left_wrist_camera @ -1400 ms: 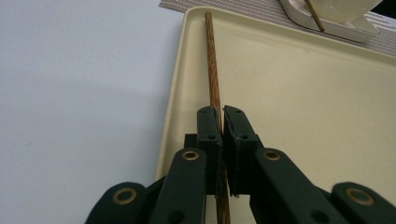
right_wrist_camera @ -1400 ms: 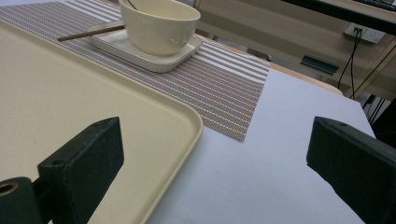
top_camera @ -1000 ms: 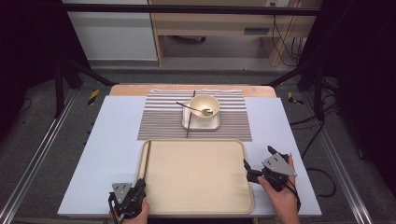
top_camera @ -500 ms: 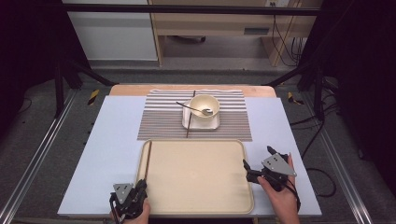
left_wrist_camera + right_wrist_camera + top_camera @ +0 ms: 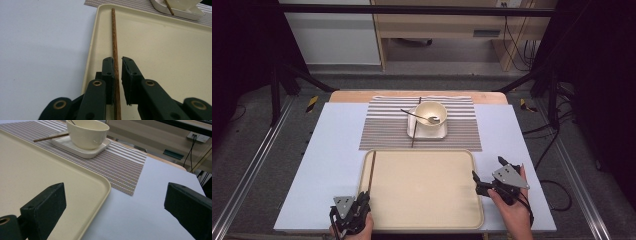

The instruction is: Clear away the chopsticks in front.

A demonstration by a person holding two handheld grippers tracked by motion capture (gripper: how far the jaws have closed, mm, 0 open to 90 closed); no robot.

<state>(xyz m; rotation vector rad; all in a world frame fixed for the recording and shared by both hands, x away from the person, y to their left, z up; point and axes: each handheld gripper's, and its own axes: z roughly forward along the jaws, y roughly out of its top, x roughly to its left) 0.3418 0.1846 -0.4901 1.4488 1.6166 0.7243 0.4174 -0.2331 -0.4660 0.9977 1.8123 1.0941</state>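
Note:
A brown chopstick (image 5: pixel 114 37) lies lengthwise along the left inside edge of the beige tray (image 5: pixel 427 200). My left gripper (image 5: pixel 117 62) sits low at the tray's near left corner. Its jaws straddle the chopstick's near end: the left pad touches it and a thin gap shows at the right pad, so it stands narrowly open. From above, the left gripper (image 5: pixel 362 199) sits at the chopstick's (image 5: pixel 371 172) near end. My right gripper (image 5: pixel 115 195) is wide open with nothing between its jaws, over the tray's right rim (image 5: pixel 105 185); the high view places the right gripper (image 5: pixel 475 179) there too.
A cream bowl (image 5: pixel 430 113) with a metal spoon (image 5: pixel 414 115) stands on a white square plate (image 5: pixel 438 133) on a striped placemat (image 5: pixel 382 130) behind the tray. A second chopstick (image 5: pixel 414 132) rests across the plate. White tabletop (image 5: pixel 332 150) flanks the tray.

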